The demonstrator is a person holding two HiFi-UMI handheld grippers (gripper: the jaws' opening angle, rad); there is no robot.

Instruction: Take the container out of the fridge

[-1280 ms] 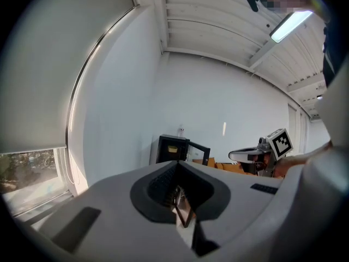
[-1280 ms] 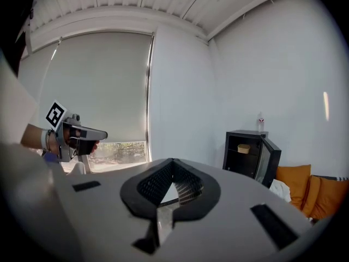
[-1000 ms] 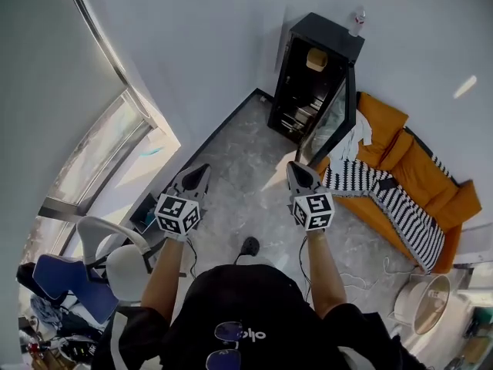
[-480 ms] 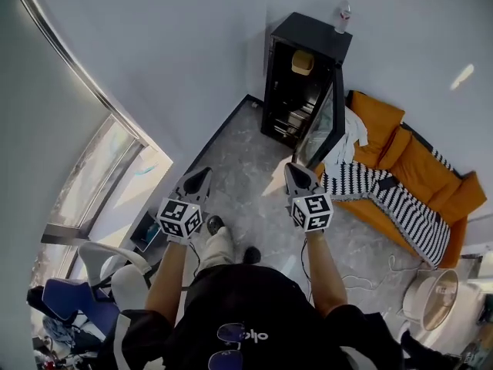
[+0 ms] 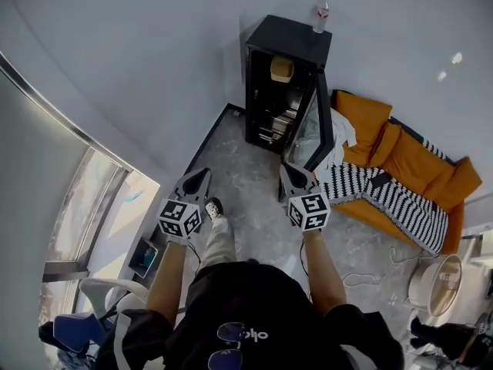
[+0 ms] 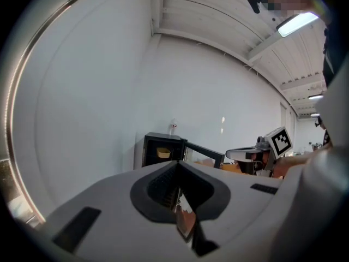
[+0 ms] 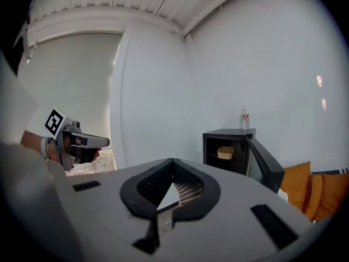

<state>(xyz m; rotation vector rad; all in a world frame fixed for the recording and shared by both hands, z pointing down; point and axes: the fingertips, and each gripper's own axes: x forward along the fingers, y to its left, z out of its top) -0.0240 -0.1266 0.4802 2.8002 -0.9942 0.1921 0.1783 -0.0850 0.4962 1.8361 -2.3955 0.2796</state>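
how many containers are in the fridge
1: a yellow container on the top shelf of the open fridge. The lower shelves hold dim things I cannot identify, so more may be hidden.

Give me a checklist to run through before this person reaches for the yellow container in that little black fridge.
1. Fridge door open: ok. The door of the fridge is swung wide.
2. Target in sight: ok. The yellow container sits on the top shelf.
3. Hands free: ok. Left gripper and right gripper hold nothing.
4. Fingers parted for a grab: not ok. Both pairs are closed together.
5. Fridge within reach: not ok. It stands well ahead across the floor.
6. Bottle on the fridge top steady: ok, it stands upright.
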